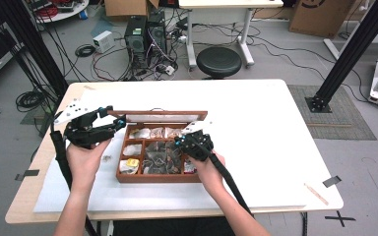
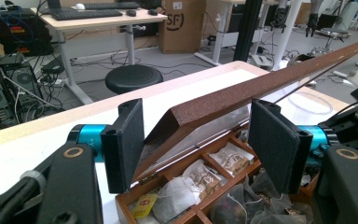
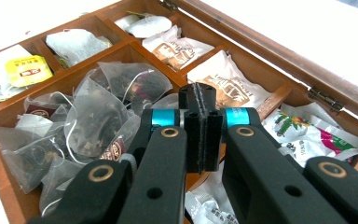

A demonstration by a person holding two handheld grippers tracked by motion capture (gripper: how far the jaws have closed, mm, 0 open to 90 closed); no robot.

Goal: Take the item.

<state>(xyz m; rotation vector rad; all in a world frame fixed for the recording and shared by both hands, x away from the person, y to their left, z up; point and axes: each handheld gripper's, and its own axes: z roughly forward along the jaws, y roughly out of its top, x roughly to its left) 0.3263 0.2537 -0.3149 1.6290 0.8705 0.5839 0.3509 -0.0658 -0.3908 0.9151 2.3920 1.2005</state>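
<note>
A brown wooden tea box (image 1: pixel 157 178) sits on the white table, divided into compartments. Its lid (image 1: pixel 157 115) is raised and tilted. My left gripper (image 1: pixel 115 115) is at the lid's left end, and in the left gripper view the lid's (image 2: pixel 223 100) corner lies between the pads (image 2: pixel 123 144), which hold it up. My right gripper (image 1: pixel 181 141) hovers over the box's right side. Its jaws (image 3: pixel 200 126) are shut with nothing between them. Below them are mesh pyramid tea bags (image 3: pixel 93 112), white paper sachets (image 3: pixel 228 86) and a yellow packet (image 3: pixel 28 70).
The white table top (image 1: pixel 266 147) stretches bare to the right of the box. Beyond its far edge stand a black stool (image 1: pixel 219 61), computer towers (image 1: pixel 145 32) with cables, and a black frame post (image 1: pixel 344 59) at the right.
</note>
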